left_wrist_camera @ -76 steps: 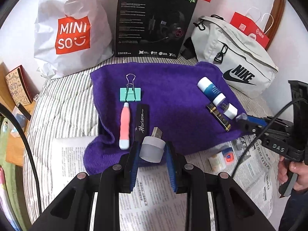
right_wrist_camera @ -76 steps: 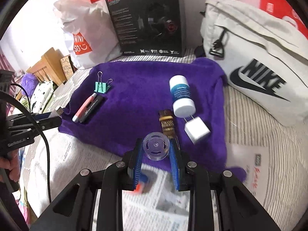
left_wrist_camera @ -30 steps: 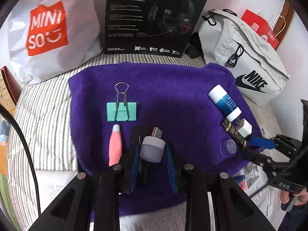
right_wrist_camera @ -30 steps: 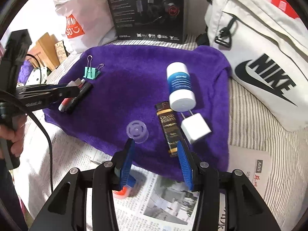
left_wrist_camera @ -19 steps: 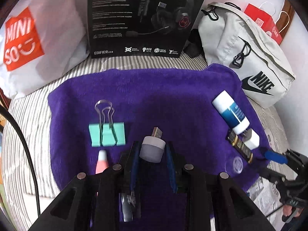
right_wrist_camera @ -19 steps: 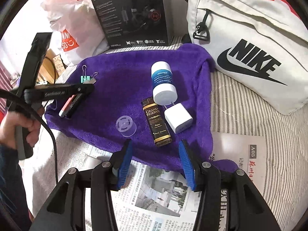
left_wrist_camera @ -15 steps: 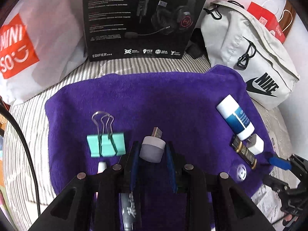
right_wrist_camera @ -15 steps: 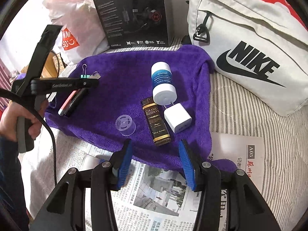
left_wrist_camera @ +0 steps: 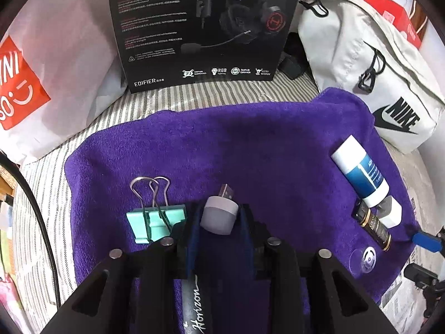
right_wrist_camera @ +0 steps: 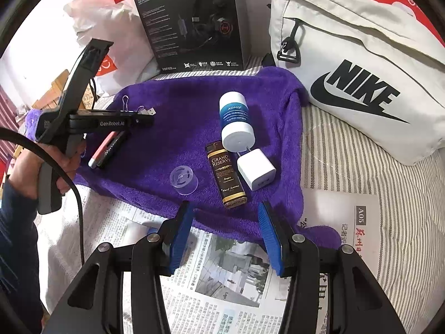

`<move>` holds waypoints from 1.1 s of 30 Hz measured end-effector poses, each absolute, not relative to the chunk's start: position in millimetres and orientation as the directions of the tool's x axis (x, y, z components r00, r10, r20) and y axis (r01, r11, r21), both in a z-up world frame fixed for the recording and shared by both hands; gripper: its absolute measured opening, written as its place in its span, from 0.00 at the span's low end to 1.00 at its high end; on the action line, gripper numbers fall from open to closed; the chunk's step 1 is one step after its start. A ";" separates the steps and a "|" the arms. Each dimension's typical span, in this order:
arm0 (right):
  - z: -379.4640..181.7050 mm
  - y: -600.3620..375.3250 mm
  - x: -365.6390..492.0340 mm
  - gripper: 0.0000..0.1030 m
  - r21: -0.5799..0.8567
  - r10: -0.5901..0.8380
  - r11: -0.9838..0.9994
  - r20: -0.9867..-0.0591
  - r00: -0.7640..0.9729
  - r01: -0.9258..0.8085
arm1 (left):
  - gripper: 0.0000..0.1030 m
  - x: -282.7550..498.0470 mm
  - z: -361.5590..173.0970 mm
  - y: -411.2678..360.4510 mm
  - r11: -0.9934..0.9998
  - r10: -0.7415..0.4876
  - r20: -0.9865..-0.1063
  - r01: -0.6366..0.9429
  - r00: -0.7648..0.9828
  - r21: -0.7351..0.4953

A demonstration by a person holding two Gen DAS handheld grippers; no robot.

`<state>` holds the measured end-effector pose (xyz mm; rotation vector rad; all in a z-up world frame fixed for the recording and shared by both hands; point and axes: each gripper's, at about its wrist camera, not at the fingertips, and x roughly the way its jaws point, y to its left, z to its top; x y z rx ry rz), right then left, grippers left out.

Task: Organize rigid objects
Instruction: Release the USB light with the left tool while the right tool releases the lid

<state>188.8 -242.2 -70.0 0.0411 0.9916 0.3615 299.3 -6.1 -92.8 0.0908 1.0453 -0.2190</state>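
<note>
The right claw (right_wrist_camera: 224,233) hangs apart and empty over newspaper at the near edge of the purple towel (left_wrist_camera: 250,144). On that plush towel already lie a clear plastic spool (right_wrist_camera: 183,180), brown box, white charger and smooth bottle. At its left side the left claw (left_wrist_camera: 219,222), jaws just opening, flanks the matte grey USB adapter (left_wrist_camera: 219,215) beside the mint binder clip (left_wrist_camera: 157,220), apparently not yet fully released.

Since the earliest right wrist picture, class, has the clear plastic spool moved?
Yes. The clear plastic spool was between the right gripper jaws then; now it lies on the purple towel, left of the brown bottle.
</note>
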 end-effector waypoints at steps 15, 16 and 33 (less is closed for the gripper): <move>-50.5 -264.1 149.6 0.47 0.194 0.299 0.949 -0.809 0.507 -0.249 | 0.49 253.3 -80.3 -22.7 0.976 -0.072 -0.873 0.215 0.482 0.039; -49.3 -266.8 145.2 0.47 0.198 0.299 0.949 -0.807 0.509 -0.244 | 0.49 244.6 -74.9 -20.6 0.977 -0.068 -0.867 0.210 0.493 0.043; -56.3 -290.3 89.6 0.47 0.251 0.314 0.949 -0.818 0.483 -0.192 | 0.49 138.6 -67.4 -46.6 0.975 -0.140 -0.856 0.221 0.497 -0.031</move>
